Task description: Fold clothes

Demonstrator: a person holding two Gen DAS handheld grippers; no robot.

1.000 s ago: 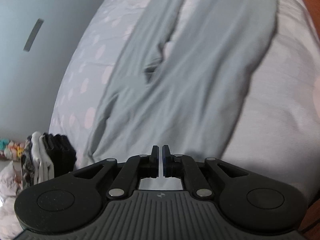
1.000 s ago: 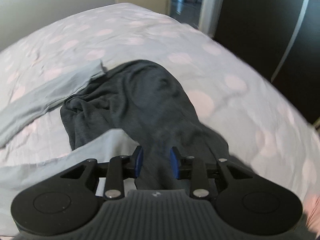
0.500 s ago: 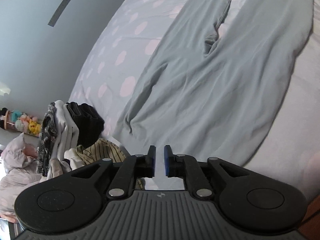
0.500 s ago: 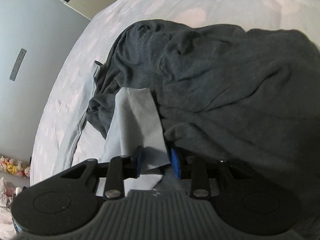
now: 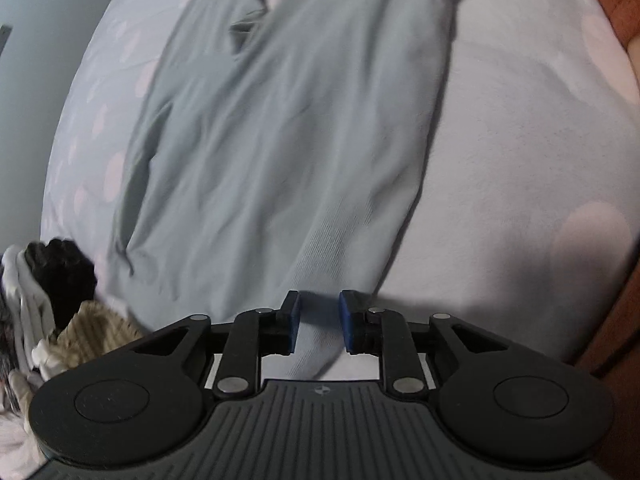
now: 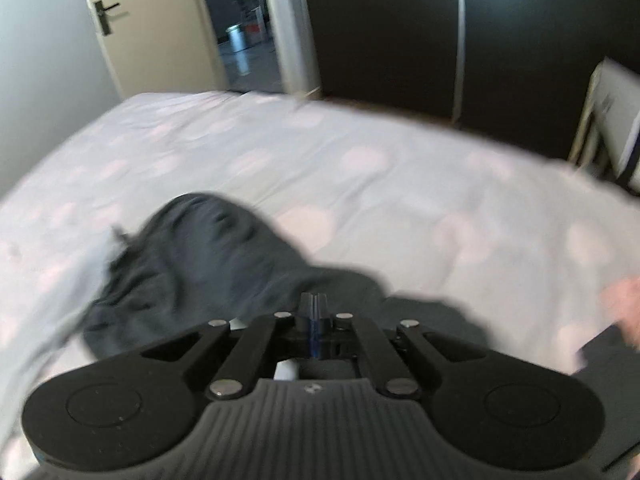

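A light grey garment (image 5: 280, 140) lies spread lengthwise on the dotted bed sheet (image 5: 520, 160). My left gripper (image 5: 319, 320) hovers low over its near end. Its jaws are opening, the cloth's edge lies between them, and the pads do not press it. In the right wrist view a crumpled dark grey garment (image 6: 208, 256) lies on the sheet (image 6: 400, 184). My right gripper (image 6: 314, 308) is over the dark garment's near side with its jaws shut. A pale strip of the light grey garment (image 6: 286, 370) shows just under the pads, and more of it trails off to the left.
A pile of folded clothes (image 5: 60, 280) sits at the bed's left edge, and a wooden bed frame (image 5: 616, 320) runs along the right. Beyond the bed are an open door (image 6: 160, 28), a dark wardrobe (image 6: 400, 40) and a white stand (image 6: 616, 120). A blurred hand (image 6: 624, 304) shows at the right.
The left jaws have parted and that gripper has dropped closer to the light garment's near end. The right jaws have closed on pale cloth, and its view has swung up from the dark garment.
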